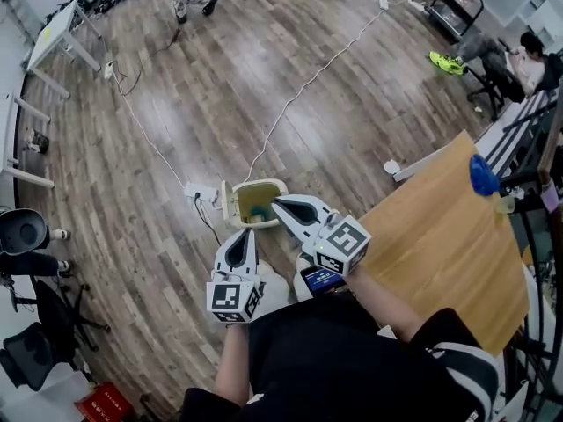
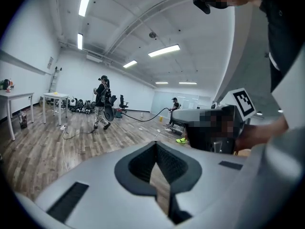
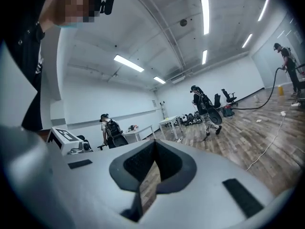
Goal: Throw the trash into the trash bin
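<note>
My black shirt [image 1: 352, 359] fills the bottom of the head view, and both tools sit right in front of it by my chest, tips fwd. Left gripper [image 1: 241, 234]: jaws pressed together, nothing btwn them, only floor [image 1: 220, 104] shows thru the notch. Right gripper [image 1: 278, 203]: same, tips meeting, empty. Makes sense to me: w/ nothing to carry, no reason to hold either one wide or low. The trash bin [image 1: 274, 185] stands on the floor just past my tips, near the table [image 1: 440, 236] corner, its lid [image 1: 227, 203] flipped up to the left so the mouth is free. Inside lies sth yellowish w/ a teal bit [image 1: 257, 211]. Too small to say what, but I take it for the trash, so the job looks done or nearly. A power strip [image 1: 195, 192] lies just left of the bin, apart from it.
</note>
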Available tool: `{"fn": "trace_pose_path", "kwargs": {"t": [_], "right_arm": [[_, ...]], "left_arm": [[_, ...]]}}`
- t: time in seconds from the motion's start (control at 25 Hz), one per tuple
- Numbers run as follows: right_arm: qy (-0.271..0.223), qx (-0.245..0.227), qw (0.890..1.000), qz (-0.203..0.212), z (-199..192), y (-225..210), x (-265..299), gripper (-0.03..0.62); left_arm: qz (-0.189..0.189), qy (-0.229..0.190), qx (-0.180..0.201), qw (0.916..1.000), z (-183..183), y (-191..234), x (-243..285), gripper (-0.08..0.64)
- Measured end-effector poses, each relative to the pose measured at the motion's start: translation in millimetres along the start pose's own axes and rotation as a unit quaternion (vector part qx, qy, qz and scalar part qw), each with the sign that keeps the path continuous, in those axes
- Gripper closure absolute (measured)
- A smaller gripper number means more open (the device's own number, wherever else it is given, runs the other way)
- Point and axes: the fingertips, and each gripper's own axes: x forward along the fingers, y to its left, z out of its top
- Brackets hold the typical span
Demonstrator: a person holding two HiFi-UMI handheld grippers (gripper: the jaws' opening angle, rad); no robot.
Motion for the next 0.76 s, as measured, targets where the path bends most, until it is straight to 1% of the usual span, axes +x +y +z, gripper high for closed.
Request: {"fn": "trace_pose_path", "kwargs": {"t": [0.08, 0.32, 0.44, 0.56, 0.76], "right_arm": [[-0.004, 0.002, 1.000, 0.003, 10, 6, -16, 0.595], [-0.009, -0.001, 1.000, 0.009, 20, 17, -54, 0.595], [-0.019, -0.005, 1.000, 0.013, 23, 16, -64, 0.595], [-0.046, -0.007, 0.999, 0.016, 37, 17, -74, 0.595], [-0.074, -0.013, 0.997, 0.027, 49, 24, -85, 0.595]], "left_arm": [[-0.003, -0.013, 0.004, 0.9999, 14, -14, -4, 0.555], [-0.014, -0.051, 0.040, 0.9978, 53, -49, -16, 0.555], [-0.007, -0.059, 0.058, 0.9965, 59, -57, -23, 0.555], [0.008, -0.070, 0.060, 0.9957, 63, -63, -29, 0.555], [-0.007, -0.081, 0.070, 0.9943, 78, -83, -36, 0.555]]}}
